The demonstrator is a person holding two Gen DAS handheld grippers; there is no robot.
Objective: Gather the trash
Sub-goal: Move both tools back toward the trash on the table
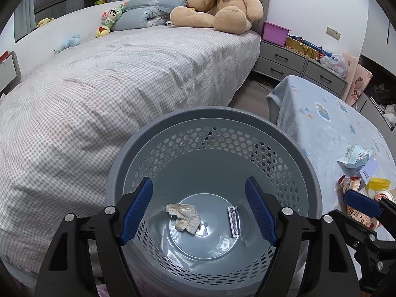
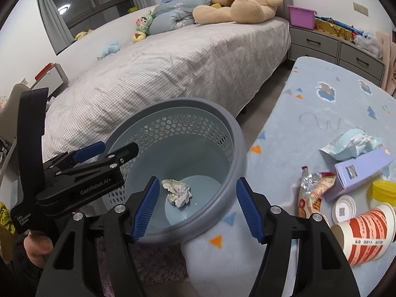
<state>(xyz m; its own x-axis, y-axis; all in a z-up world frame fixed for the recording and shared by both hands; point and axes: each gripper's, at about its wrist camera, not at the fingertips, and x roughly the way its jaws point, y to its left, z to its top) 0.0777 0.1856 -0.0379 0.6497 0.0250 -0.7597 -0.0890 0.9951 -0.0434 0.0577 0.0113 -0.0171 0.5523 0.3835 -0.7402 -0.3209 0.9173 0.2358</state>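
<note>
Trash, partly collected: crumpled paper wad point(image 1: 184, 217) and small flat strip point(image 1: 234, 221) lying apart on the floor of the grey perforated bin point(image 1: 212, 118), wad near the centre, strip toward the right wall. Remaining litter gathered near the right edge of the blue patterned blanket point(image 2: 321, 104) covering the low surface beside the bin: pale blue wrapper point(image 2: 351, 146), lilac box point(image 2: 361, 170) just beside it, red-and-white snack wrapper point(image 2: 311, 193), white round lid point(image 2: 344, 209), yellow lid point(image 2: 384, 190), and red-and-white paper cup point(image 2: 363, 232) tipped on its side nearest the camera. Left gripper point(image 1: 199, 210) hovering over the bin mouth, fingers wide, nothing between them. Right gripper point(image 2: 196, 209) above the bin's near rim, fingers likewise spread wide and empty, the rim passing between them without visible contact. Judged progress: early, two items binned, about six left on the blanket. Next step, by estimate: a reach toward the right-edge cluster, the cup and wrappers being closest.
</note>
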